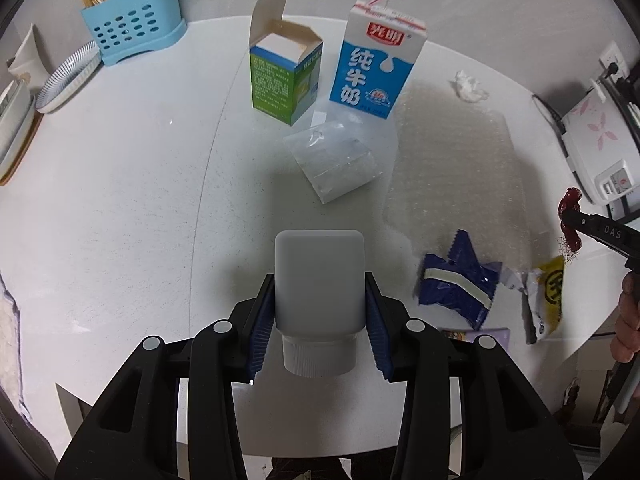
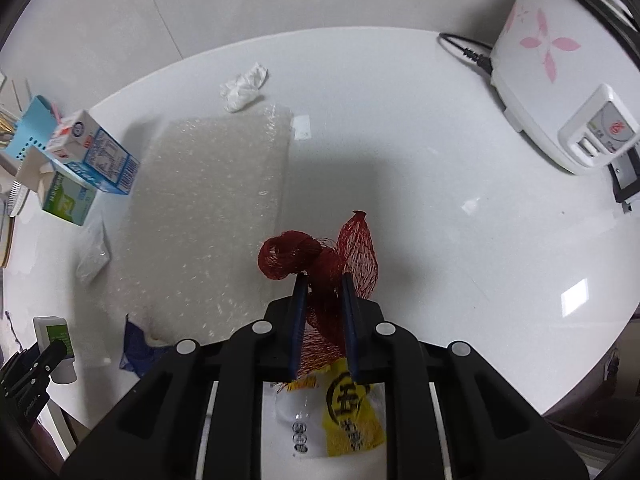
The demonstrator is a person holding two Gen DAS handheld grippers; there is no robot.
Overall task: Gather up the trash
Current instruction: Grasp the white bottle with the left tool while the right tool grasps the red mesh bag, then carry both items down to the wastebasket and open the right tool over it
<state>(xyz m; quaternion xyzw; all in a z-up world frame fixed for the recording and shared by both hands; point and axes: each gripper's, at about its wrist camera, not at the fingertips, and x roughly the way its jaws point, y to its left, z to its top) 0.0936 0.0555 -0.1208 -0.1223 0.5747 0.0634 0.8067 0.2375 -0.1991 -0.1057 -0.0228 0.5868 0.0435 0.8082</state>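
Left tongs (image 1: 320, 312): pinching a small grey bottle (image 1: 319, 280) across its flat sides, cap toward the camera, body pointing away. The bottle is lifted clear of the white table (image 1: 120, 200).

Right tongs (image 2: 323, 312): pressed nearly together on a bunched red mesh net bag (image 2: 320, 264), which bulges out past the tips and trails back between the pads. A yellow-and-white wrapper (image 2: 348, 412) lies on the table directly beneath these tongs.

Landmark: blue-and-white milk carton (image 1: 374, 60), upright with a straw, toward the far side of the table.
- Green-and-blue box (image 1: 280, 76), top flap open: just left of the carton.
- Clear plastic packaging (image 1: 334, 160): in front of the carton, near side.
- Sheet of bubble wrap (image 1: 452, 152): right of the carton, flat on the table.
- Crumpled white tissue (image 1: 470, 86): right of the carton, just past the bubble wrap's far edge.
- Dark blue wrapper (image 1: 456, 284): nearer than the carton and to its right, at the bubble wrap's near corner.
- Blue utensil holder (image 1: 132, 28): far left of the carton, against the wall.
- White rice cooker (image 2: 560, 92) with pink flower print: far right of the carton.
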